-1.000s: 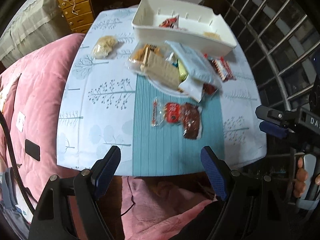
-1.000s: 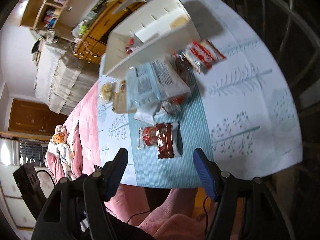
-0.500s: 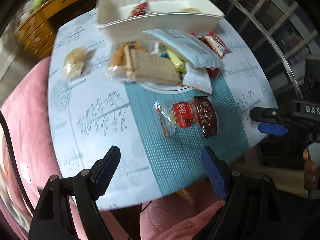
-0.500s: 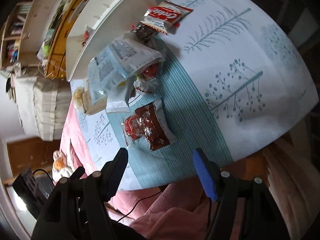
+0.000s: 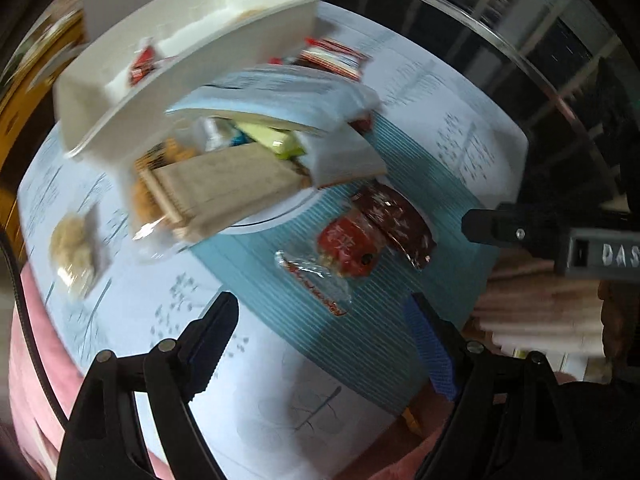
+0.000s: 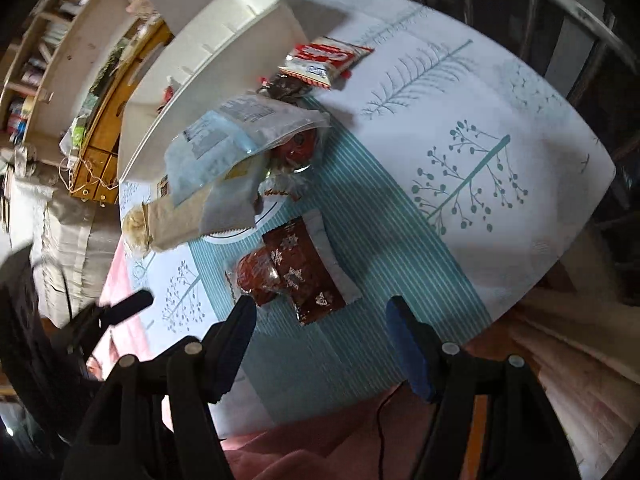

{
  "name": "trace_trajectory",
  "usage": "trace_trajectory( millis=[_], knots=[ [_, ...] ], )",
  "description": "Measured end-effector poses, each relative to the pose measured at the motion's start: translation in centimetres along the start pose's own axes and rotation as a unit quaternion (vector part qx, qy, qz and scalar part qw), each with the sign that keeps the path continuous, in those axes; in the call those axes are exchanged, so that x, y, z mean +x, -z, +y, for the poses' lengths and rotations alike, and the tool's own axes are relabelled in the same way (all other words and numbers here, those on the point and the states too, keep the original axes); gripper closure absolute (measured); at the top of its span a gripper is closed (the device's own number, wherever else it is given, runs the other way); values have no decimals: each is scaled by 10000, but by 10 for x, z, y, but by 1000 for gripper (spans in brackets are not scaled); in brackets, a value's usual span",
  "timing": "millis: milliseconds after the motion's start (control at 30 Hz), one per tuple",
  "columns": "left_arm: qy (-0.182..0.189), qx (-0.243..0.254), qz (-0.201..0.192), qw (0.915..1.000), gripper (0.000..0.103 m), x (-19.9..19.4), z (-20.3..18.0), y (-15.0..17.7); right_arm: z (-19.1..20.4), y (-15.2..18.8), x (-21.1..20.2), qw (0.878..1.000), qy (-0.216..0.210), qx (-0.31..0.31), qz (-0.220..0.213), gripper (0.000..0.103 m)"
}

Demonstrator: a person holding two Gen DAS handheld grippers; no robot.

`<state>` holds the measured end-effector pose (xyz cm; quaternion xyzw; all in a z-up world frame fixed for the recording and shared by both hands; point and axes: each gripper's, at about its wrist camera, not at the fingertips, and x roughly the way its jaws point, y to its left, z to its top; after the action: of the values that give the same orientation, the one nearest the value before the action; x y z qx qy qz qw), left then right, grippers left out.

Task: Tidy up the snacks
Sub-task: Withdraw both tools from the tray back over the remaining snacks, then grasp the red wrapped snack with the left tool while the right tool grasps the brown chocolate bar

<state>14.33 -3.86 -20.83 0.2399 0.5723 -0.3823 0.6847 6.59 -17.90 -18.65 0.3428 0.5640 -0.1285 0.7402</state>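
Left wrist view: left tool (image 5: 324, 344) jaws opening, nothing btwn, above table (image 5: 132, 320) w/ pale tree-print cloth. Red-and-clear snack packet (image 5: 340, 252) + dark brown foil snack packet (image 5: 394, 218) side by side on teal strip. White plastic bin (image 5: 192, 64) behind snack pile. Right wrist view: right tool (image 6: 320, 332) wide, empty, over brown packet.

Left gripper (image 5: 324, 344): black plastic linkage arms with round silver screw heads at the pivots; ribbed blue pads on the inner faces of the fingers (image 5: 430, 350). Right gripper (image 6: 320, 340): same build, black frame, silver screws, blue pad. Its grey body carries white lettering "DAS", and a thin black cable runs beneath it.
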Motion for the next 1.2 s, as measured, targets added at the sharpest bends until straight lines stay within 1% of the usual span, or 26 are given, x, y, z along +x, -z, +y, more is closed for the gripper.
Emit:
trace_trajectory(
  millis=[133,167,267,433,500,667,867,1033,1200],
  knots=[
    [127,498,66,9987,19,14,-7,-2,11,17,2,9968,248,-646,-388,35],
    [140,580,57,9982,19,16,-8,-3,14,22,3,9940,368,-894,-512,35],
    [175,810,38,9966,19,23,-11,-8,19,32,6,9867,524,-1375,-689,35],
    [203,1035,83,9944,19,35,-14,-19,19,42,14,9809,472,-1645,-924,35],
    [155,1149,138,9932,19,40,-15,-20,21,46,20,9760,499,-1861,-1011,35],
    [111,1232,224,9921,19,48,-17,-23,30,57,34,9631,582,-2363,-1150,35],
    [31,1196,288,9924,19,57,-15,-27,31,57,39,9540,644,-2559,-1423,35],
    [-22,1260,293,9916,19,66,-20,-35,28,53,48,9510,574,-2704,-1389,36],
    [-144,1367,335,9899,20,76,-27,-40,31,53,55,9414,649,-3019,-1355,42]
  ],
)
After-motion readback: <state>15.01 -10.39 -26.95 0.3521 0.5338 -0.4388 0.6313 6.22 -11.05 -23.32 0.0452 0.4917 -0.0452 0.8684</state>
